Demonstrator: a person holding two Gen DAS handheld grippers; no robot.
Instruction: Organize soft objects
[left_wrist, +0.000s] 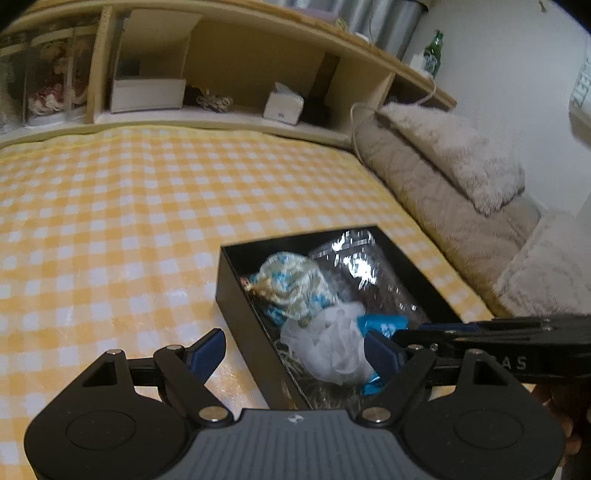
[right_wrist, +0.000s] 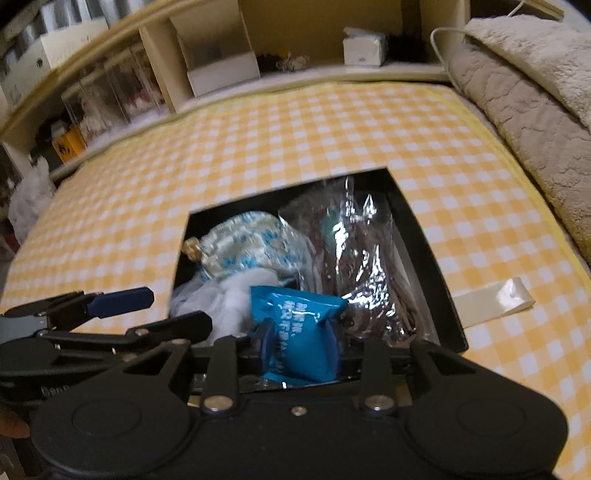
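Black box (right_wrist: 424, 236) of soft things on a yellow checked cloth (right_wrist: 295, 129), both grippers at its near end.

The right gripper (right_wrist: 299, 343) is clenched on a blue packet (right_wrist: 295, 314), held over the box's near edge. Inside the box, a white bag (left_wrist: 328, 343) lies just left of the packet, a pale blue-patterned pouch (right_wrist: 251, 243) sits toward the far left corner, and a crinkly clear bag (right_wrist: 354, 266) fills the right side. The left gripper (left_wrist: 295, 350) hangs with its jaws spread wide, one finger outside the box's left wall, the other over the white bag. A pale strip (right_wrist: 495, 299) lies on the cloth right of the box; grey blankets (left_wrist: 443, 158) are heaped further right.
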